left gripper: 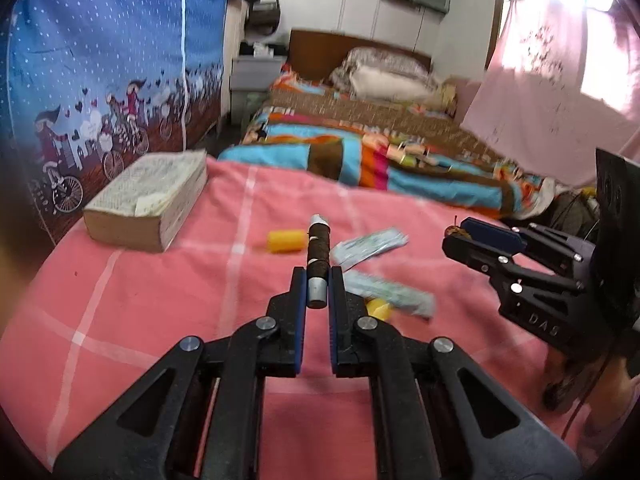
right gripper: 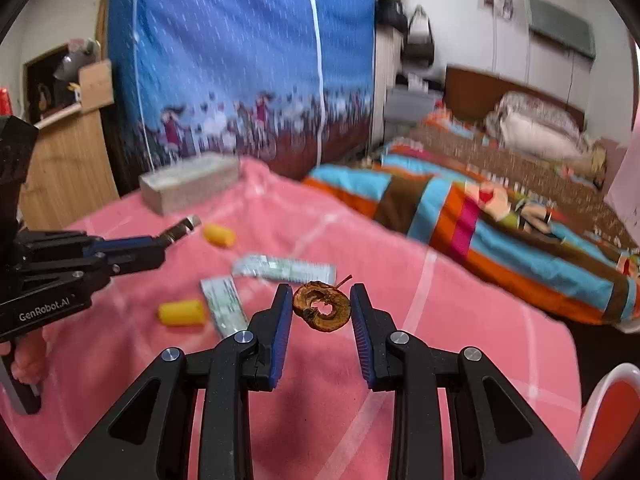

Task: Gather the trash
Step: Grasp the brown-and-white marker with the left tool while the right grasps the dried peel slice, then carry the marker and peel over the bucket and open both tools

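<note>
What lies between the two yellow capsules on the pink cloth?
In the right wrist view, two flat printed packets lie between the far yellow capsule and the near yellow capsule, on the pink cloth.

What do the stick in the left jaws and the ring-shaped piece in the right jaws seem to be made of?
Stick: seemingly a used battery, with dull grey metal ends and a rough, dark brown, perhaps rusted middle. It is blurred, so this is uncertain.
Ring-shaped piece: probably a dried fruit slice, matte, wrinkled, brown-orange, with a thin stem and a hollow centre.
</note>
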A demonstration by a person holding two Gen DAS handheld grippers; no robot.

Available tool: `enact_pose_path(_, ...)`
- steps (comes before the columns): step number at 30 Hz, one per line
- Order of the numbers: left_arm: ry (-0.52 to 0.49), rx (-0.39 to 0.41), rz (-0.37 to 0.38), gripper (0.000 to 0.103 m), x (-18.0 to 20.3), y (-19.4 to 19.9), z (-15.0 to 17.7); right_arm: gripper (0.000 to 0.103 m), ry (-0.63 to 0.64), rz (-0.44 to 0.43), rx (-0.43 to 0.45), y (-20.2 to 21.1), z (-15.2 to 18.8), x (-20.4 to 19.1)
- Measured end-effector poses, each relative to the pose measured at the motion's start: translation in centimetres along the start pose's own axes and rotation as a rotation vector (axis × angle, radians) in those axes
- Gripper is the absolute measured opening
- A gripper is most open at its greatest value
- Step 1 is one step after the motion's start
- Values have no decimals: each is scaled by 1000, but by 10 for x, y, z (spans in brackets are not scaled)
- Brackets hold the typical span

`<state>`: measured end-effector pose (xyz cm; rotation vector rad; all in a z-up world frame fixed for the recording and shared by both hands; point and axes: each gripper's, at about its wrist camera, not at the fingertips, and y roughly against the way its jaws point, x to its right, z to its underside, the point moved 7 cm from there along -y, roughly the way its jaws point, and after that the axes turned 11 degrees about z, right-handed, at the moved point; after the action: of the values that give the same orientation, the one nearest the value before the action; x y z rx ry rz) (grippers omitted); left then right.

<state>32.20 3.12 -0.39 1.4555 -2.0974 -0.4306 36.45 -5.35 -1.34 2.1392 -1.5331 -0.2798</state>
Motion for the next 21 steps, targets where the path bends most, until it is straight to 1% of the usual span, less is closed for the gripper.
enact_pose_path(5,2,104,24,13,23,12,-8,27,-27,18,129,25,-11,7)
enact_pose_path(7,-7,130,30,13,32,16,-9,27,-46,20,196,41,-15,12)
enact_pose_path(8,-17,153,35,13,40,18,-12,27,-49,25,214,46,-15,14)
enact_pose_path(12,-51,224,57,13,65,27,-18,27,-63,76,310,75,-20,29)
enact_pose_path(17,-100,298,84,13,100,33,-29,27,-117,132,397,106,-26,59)
enact_pose_path(21,-147,316,122,13,129,29,-33,28,-149,189,422,123,-23,82)
